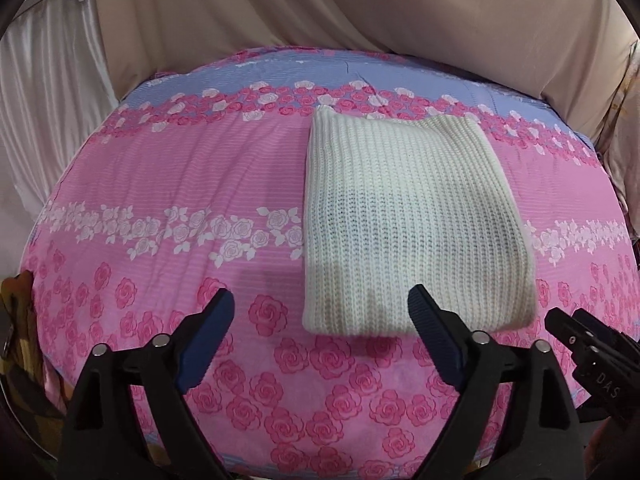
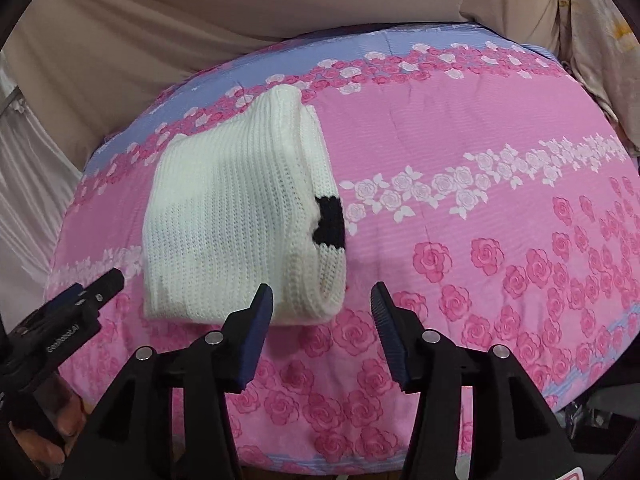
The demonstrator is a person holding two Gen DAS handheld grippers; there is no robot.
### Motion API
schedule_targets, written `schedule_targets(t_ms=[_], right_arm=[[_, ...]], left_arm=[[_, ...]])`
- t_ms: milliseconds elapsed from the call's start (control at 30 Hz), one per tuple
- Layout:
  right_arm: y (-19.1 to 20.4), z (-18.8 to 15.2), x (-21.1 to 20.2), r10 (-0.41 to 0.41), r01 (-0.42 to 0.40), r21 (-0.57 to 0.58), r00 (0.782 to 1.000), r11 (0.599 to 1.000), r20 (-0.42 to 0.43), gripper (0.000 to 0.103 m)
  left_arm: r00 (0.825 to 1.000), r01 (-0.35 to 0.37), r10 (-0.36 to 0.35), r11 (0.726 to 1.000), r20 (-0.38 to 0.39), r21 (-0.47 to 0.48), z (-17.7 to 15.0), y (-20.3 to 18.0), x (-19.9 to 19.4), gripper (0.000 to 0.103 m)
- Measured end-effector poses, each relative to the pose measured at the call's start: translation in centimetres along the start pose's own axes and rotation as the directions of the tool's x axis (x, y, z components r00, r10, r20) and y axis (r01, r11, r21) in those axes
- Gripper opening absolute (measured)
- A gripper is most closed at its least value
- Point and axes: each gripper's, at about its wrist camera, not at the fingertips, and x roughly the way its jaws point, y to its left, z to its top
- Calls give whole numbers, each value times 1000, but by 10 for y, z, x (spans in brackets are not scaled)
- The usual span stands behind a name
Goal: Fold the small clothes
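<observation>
White ribbed knit garment (image 1: 412,224) lies folded rectangular.

A: What do the two tools look like?

B: The left hand-held gripper (image 1: 321,306) has matte black plastic arms, silver round screw heads at the joints and dark blue ribbed pads (image 1: 434,338). The right hand-held gripper (image 2: 322,300) is the same build.

A: Any markings or skin?

B: White lettering on the black bodies, too blurred to read. Bare fingers (image 2: 66,426) show at the right view's lower left.

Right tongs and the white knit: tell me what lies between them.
Nothing but rose-print sheet; the open right tongs sit just short of the knit, right wrist view.
</observation>
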Motion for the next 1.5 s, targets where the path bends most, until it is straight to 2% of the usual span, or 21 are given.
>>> schedule_targets(t_ms=[267,600,1067,1500], right_arm=[[12,-35,-18,-64,64,-11,996,998,57,63],[29,-77,-20,-78,79,-16,996,997,38,64],[35,-84,-34,-104,104,-2,992,995,72,67],[33,-85,-33,-116,116,6,991,993,65,68]], left_arm=[[999,-36,35,998,27,46,-32,-1,-13,90],[999,-43,41,997,29,57,-59,11,-19,90],[998,-34,31,997,49,74,-65,9,-29,90],[1000,-15,13,996,25,90,-69,1,-23,90]])
